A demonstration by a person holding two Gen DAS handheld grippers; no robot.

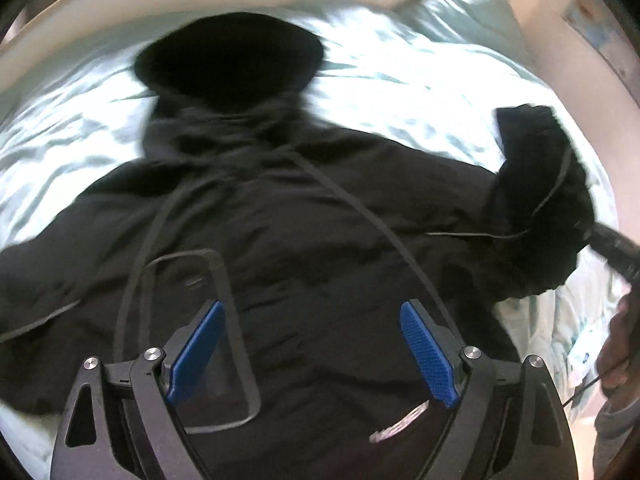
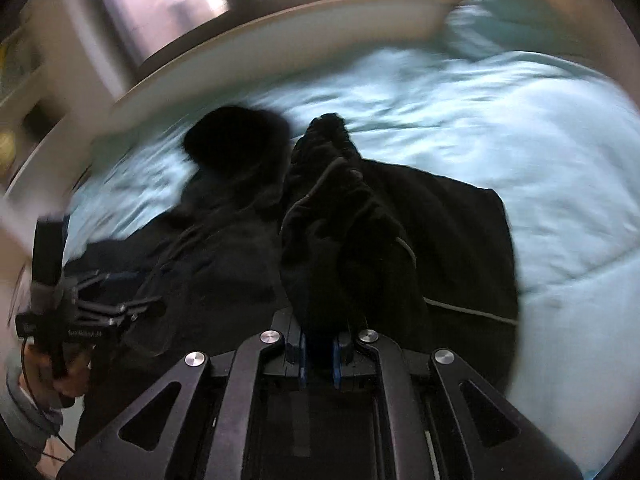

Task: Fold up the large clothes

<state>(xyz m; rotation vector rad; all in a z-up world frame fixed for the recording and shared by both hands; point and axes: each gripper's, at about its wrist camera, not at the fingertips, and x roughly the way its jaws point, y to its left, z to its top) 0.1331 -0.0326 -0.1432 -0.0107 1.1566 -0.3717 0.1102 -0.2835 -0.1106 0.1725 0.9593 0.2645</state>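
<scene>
We see the pale blue bed cover point(image 2: 500, 128) spread wide, with the black hooded jacket point(image 1: 280, 220) lying flat on it, hood point(image 1: 232, 56) toward the headboard. Our right gripper point(image 2: 319, 354) has its jaws clamped on the lifted sleeve point(image 2: 344, 216). Our left gripper point(image 1: 312, 344) hovers over the jacket, jaws apart, holding nothing.

No text can be read with certainty. A silver logo point(image 1: 400, 426) on the black jacket point(image 1: 304, 216), lower centre, is blurred. White lettering on the left gripper point(image 2: 86, 334), at lower left, is also illegible.
</scene>
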